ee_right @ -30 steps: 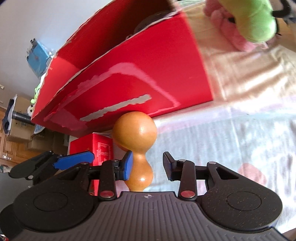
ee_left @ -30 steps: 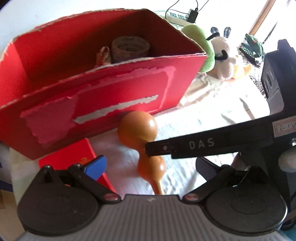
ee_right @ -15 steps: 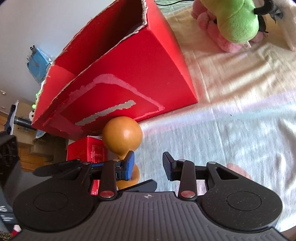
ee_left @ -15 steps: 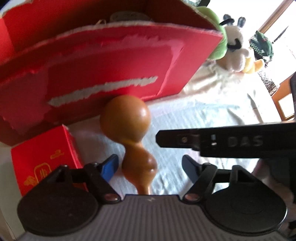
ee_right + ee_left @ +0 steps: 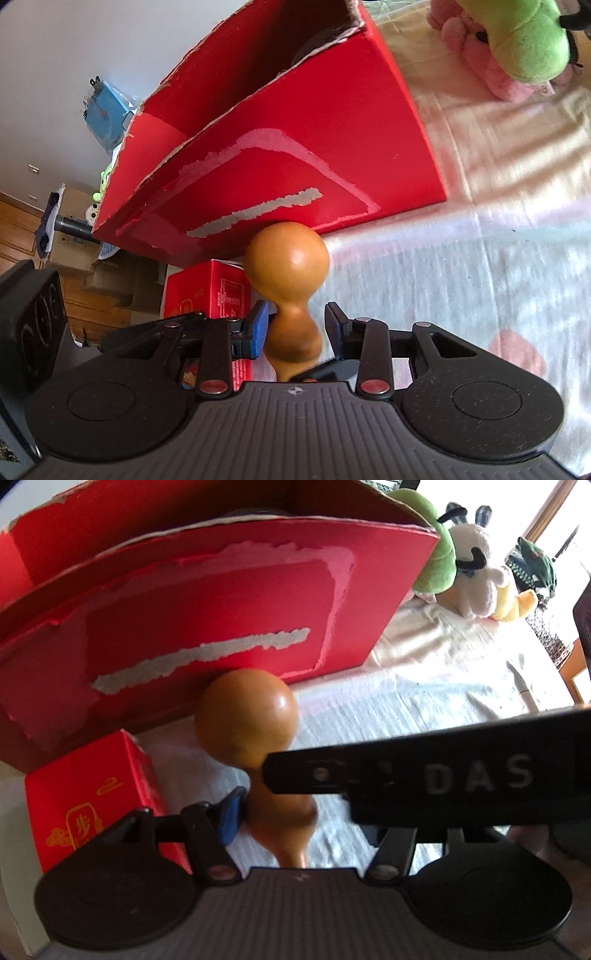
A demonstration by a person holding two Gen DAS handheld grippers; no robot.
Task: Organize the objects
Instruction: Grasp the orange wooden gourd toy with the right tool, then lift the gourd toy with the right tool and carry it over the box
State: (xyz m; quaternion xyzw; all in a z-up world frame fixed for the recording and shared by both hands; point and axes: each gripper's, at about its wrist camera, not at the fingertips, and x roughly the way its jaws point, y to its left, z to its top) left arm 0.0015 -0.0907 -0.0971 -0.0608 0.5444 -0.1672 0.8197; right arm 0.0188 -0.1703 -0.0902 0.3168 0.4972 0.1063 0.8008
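Note:
An orange wooden gourd [image 5: 245, 716] lies on the cloth in front of a big torn red box [image 5: 221, 590], its large bulb toward the box. My left gripper [image 5: 301, 819] is open around the small bulb. Its blue left pad [image 5: 231, 814] touches the gourd. Its right finger is mostly hidden behind a black bar marked DAS [image 5: 443, 779], part of my right gripper. In the right wrist view my right gripper [image 5: 295, 326] is open too. The gourd [image 5: 288, 258] has its narrow waist between the two pads.
A small red box [image 5: 85, 794] stands left of the gourd, close to the big box [image 5: 295, 147]. Green [image 5: 432, 565] and white [image 5: 476, 583] plush toys sit at the back right. The pale cloth [image 5: 461, 277] stretches to the right.
My left gripper has moved in lower and closer, and its blue pad now touches the small bulb. My right gripper has shifted left, so the gourd is between its pads again.

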